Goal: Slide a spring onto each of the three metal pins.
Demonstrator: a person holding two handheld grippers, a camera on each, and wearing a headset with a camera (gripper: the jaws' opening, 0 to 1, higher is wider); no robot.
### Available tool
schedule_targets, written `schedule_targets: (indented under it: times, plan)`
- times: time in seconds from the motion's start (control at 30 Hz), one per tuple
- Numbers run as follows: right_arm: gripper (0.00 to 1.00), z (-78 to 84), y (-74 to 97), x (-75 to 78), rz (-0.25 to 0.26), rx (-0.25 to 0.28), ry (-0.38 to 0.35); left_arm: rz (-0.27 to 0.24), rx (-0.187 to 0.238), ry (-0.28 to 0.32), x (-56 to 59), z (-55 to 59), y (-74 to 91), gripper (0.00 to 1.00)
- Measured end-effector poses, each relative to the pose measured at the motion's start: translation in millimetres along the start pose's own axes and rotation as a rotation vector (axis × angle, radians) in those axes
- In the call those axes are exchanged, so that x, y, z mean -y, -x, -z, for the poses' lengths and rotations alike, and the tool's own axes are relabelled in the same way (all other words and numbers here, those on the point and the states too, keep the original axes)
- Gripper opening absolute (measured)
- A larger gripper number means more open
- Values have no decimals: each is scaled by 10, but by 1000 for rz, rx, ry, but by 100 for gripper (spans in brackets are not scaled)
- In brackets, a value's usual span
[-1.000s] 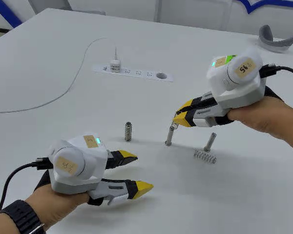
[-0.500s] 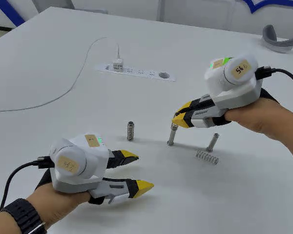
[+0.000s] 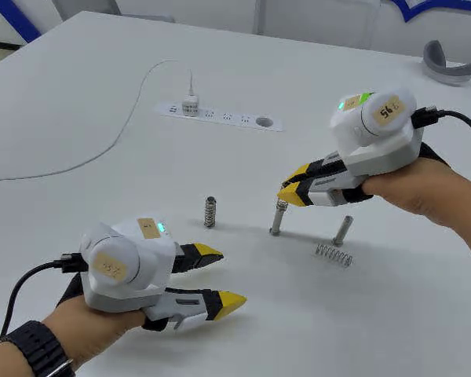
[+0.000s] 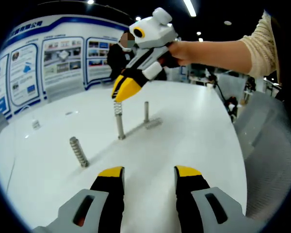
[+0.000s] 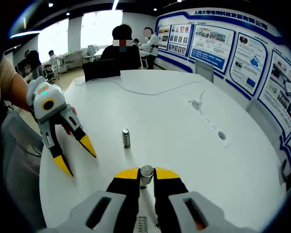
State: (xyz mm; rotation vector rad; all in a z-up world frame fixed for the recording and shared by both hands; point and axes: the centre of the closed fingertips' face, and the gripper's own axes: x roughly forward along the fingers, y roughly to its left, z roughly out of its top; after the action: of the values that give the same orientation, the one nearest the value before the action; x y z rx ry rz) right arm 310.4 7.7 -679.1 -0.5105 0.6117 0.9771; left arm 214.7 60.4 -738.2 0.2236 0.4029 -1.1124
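Observation:
Three metal pins stand on the white table. The left pin [image 3: 210,212] [image 4: 79,151] [image 5: 126,138] wears a spring. My right gripper [image 3: 285,195] [image 5: 146,175] is shut on a spring [image 3: 280,205] [image 4: 118,108] [image 5: 146,174] at the top of the middle pin [image 3: 276,225] [image 4: 120,128]. The right pin [image 3: 341,230] [image 4: 146,111] is bare, and a loose spring [image 3: 332,254] [image 4: 153,124] lies beside its foot. My left gripper [image 3: 220,276] [image 4: 149,172] hovers open and holds nothing, nearer to me and left of the pins.
A white power strip [image 3: 220,118] with a plugged-in adapter [image 3: 191,104] and a thin cable [image 3: 102,149] lies farther back. A grey curved object [image 3: 447,67] rests at the far right. People sit at desks in the background.
Only the view has shifted slightly. Both grippers and the held spring keep their places.

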Motion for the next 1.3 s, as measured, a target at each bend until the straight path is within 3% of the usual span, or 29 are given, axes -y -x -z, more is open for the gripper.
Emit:
schedule_targets:
  times: [1.3]
  plan:
    - [12,358,-325,-35,19,-58,-78,-6,-5,4,-14,10,6,42]
